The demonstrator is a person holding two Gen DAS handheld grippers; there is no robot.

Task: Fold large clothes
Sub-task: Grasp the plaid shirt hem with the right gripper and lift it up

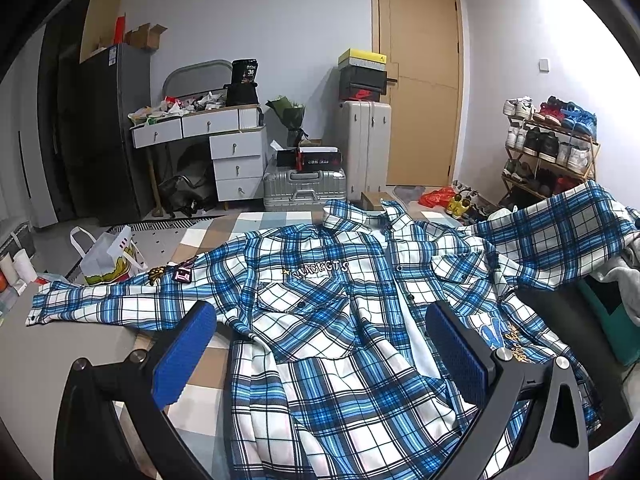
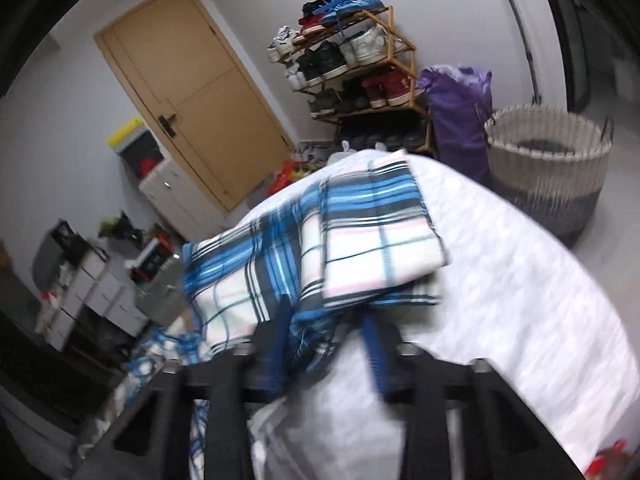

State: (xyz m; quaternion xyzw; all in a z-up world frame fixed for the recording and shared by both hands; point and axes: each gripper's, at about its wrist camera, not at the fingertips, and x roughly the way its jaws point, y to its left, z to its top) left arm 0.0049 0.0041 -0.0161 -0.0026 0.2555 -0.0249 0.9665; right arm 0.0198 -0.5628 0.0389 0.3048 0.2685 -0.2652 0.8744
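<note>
A blue, white and black plaid shirt [image 1: 320,280] lies front up and spread out on the bed, its collar at the far side and its left sleeve [image 1: 100,304] stretched out flat. My left gripper [image 1: 320,354] hovers open just above the shirt's lower front, its blue pads [image 1: 184,356] wide apart with nothing between them. The shirt's right sleeve [image 1: 560,236] is lifted toward the right. In the blurred right wrist view, my right gripper [image 2: 326,348] is shut on that sleeve [image 2: 320,240], and the cuff end drapes forward over the white bedcover [image 2: 520,280].
A checked blanket [image 1: 208,240] lies under the shirt. Beyond the bed are a shoe rack [image 1: 548,148], a door [image 1: 420,80], suitcases [image 1: 304,188], a cluttered white desk [image 1: 208,124] and a paper bag [image 1: 108,256]. A woven basket [image 2: 548,160] stands at the bed's right.
</note>
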